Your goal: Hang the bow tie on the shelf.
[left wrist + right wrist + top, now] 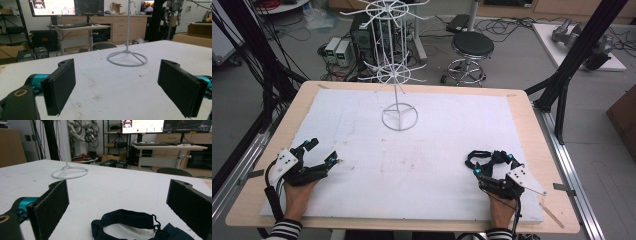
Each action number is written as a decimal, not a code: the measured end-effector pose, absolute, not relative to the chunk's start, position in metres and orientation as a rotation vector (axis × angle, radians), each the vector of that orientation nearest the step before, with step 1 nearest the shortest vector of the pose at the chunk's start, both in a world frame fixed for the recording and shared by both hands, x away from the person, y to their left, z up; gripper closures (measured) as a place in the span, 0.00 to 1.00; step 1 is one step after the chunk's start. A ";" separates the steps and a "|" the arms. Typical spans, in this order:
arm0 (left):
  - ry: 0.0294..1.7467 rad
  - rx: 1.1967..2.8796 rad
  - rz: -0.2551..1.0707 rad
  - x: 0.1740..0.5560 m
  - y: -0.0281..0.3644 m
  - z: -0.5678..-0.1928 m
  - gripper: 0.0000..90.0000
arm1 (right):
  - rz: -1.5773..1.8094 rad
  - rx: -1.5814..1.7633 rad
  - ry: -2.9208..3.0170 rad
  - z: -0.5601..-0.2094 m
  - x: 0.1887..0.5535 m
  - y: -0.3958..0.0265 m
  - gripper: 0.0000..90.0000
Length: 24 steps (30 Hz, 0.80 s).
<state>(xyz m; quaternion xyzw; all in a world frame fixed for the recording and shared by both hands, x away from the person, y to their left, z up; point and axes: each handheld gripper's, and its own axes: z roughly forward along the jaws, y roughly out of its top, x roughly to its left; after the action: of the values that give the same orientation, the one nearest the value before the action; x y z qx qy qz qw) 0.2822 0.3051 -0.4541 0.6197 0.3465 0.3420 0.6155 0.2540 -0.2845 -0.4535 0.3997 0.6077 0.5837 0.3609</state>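
High view: person is sitting at the near edge of the table (522,107), one tool in each hand, both resting low on the white pad.
Left tool (323,152): jaws are standing wide apart with nothing between them; in the left gripper view (117,85) bare pad is showing between the two black pads.
Right tool (484,165): jaws are spread wide, gripping nothing; the dark strap (476,159) is lying just in front of and partly between them.
Strap position: in the right gripper view the dark strap (125,218) is lying flat on the pad as a limp loop with a small clasp, low between the jaws, touching neither pad as far as I can tell.
Wire rack (398,75): is standing upright at the far middle of the table, ring base on the pad, well apart from both tools.
Likely step: right tool is readying to close on the strap, probably for hanging on the rack.
Risk, thin fabric: pads may be closing above it and coming away with nothing.
Risk, partial pinch: catching one layer of the loop could leave it dangling, twisting or slipping out on the lift.
Risk, rack: light wire frame may be tipping or sliding if a tool or the trailing strap snags a hook arm.
Risk, cable: trailing lead could be dragging the strap.
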 end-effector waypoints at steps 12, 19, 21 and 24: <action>0.802 1.428 0.785 0.283 0.305 -0.454 0.17 | 1.503 1.021 1.568 -0.454 0.254 -0.284 0.04; 0.801 1.430 0.785 0.282 0.305 -0.454 0.17 | 1.495 1.014 1.582 -0.453 0.254 -0.284 0.04; 0.804 1.432 0.784 0.283 0.305 -0.454 0.17 | 1.496 1.014 1.582 -0.453 0.254 -0.283 0.04; 0.801 1.432 0.785 0.282 0.305 -0.454 0.17 | 1.492 1.004 1.588 -0.453 0.254 -0.283 0.04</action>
<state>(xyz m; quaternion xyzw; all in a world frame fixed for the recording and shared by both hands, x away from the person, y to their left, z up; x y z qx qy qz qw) 0.2825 0.3047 -0.4539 0.6214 0.3474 0.3406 0.6141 0.2541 -0.2830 -0.4532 0.3899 0.6167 0.5797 0.3627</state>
